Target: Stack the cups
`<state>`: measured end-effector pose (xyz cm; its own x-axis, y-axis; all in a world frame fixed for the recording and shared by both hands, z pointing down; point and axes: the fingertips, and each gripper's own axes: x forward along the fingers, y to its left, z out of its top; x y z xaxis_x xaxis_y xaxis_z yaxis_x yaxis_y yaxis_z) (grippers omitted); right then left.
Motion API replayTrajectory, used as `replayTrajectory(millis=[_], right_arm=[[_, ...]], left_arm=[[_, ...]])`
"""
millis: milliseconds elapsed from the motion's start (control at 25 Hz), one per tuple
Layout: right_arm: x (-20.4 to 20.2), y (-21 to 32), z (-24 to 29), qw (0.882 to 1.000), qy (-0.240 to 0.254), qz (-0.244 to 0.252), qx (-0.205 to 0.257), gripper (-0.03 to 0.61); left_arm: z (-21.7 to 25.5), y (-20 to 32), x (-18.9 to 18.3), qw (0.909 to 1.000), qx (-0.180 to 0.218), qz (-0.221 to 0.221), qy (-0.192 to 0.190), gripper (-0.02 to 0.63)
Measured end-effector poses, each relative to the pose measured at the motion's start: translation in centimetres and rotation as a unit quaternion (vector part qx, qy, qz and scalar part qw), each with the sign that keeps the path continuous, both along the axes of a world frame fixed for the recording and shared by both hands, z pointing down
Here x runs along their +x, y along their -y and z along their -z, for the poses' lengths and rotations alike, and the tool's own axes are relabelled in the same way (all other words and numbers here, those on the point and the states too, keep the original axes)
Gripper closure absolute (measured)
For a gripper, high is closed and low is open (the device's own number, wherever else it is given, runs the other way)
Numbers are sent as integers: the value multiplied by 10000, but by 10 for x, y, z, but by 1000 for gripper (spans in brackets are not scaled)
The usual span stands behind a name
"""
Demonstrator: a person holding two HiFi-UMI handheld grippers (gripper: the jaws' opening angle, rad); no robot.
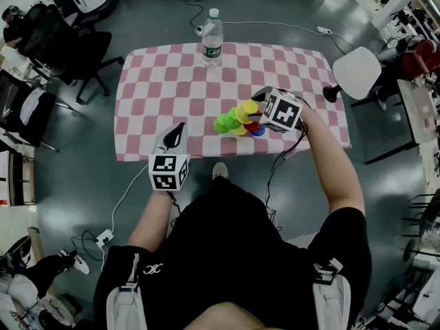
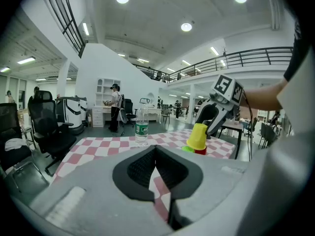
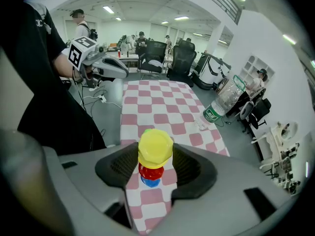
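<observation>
Yellow cup (image 3: 155,149) in right gripper (image 1: 260,106), over the red/blue stack.
Cup is upside down, pinched betw. the jaws, which stand wide on its sides. It hangs right above red cup (image 3: 151,171), which sits on blue cup (image 3: 150,182), front-right on checked table (image 1: 158,81). Green cup (image 1: 223,123) is just beside. Right gripper tilts steeply down. Left gripper (image 1: 179,133) is at the table's near edge, approx. level, jaws together w/ nothing in them. Water bottle (image 1: 212,38) stands upright at the far edge.

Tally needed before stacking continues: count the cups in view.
4 can be told apart: a yellow cup in the right tool, a red cup and a blue cup below it, and a green cup beside them. Others may be nested or hidden.
</observation>
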<state>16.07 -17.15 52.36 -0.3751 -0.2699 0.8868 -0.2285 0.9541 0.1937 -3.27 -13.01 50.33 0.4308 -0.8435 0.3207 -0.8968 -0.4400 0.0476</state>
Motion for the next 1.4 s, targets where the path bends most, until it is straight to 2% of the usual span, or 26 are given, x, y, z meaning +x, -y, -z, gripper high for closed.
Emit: replayTrajectory(millis=[240, 560, 680, 800, 880, 1000, 1080, 1200, 1320, 1400], right_arm=[[3, 0, -7, 9999, -147, 3, -18, 357], [4, 9, 6, 9990, 273, -297, 199, 334], [6, 12, 24, 9957, 678, -455, 431, 334], [9, 12, 57, 9840, 1372, -692, 901, 336], [13, 10, 83, 9679, 1856, -831, 1479, 344], [26, 6, 114, 9320, 2365, -1204, 2467, 418], [37, 2, 129, 9026, 2730, -1656, 2887, 450], [59, -8, 141, 8515, 3210, -2436, 3355, 481], [79, -25, 145, 8029, 3426, -3020, 3831, 544], [87, -38, 142, 7778, 3501, -3321, 4028, 575]], left_arm=[[-4, -4, 2, 10000, -56, -29, 40, 598], [-5, -5, 5, 10000, -58, -9, 67, 598], [-2, -5, 9, 10000, -18, -33, 75, 598], [5, -4, 13, 9999, 52, -54, 66, 598], [9, -5, 18, 9999, 104, -74, 52, 598], [18, -5, 26, 9997, 196, -135, 25, 598], [26, -5, 33, 9994, 283, -185, -12, 598], [37, -6, 43, 9988, 404, -246, -91, 598], [44, -9, 55, 9982, 490, -318, -149, 598], [47, -12, 63, 9977, 533, -376, -173, 598]])
